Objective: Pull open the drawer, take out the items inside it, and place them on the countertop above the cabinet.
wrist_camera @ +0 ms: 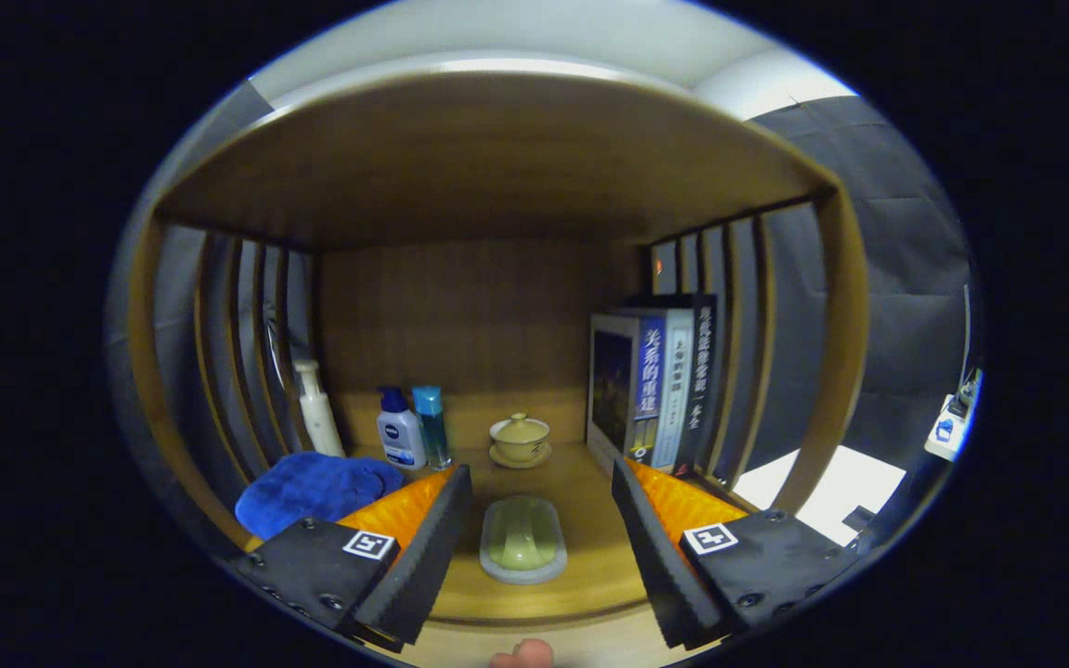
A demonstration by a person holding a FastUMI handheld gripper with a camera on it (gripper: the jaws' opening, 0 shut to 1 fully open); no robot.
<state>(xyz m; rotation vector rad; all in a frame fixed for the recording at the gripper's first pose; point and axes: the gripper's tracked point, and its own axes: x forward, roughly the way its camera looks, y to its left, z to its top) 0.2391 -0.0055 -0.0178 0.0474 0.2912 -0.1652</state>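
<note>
The claw point(534, 547) is hanging wide open and holding nothing, its fingers flanking a pale green oval soap dish point(522, 539) that is lying on the wooden tabletop point(581, 482), apparently just set down there, near a lidded cream teacup point(520, 438).

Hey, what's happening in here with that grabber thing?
A person is holding a gripper over a wooden countertop inside a shelf unit. Its fingers are spread wide, gripping nothing, with a soap dish lying between them. Beyond sit a lidded teacup, bottles, books and a blue cloth.
</note>
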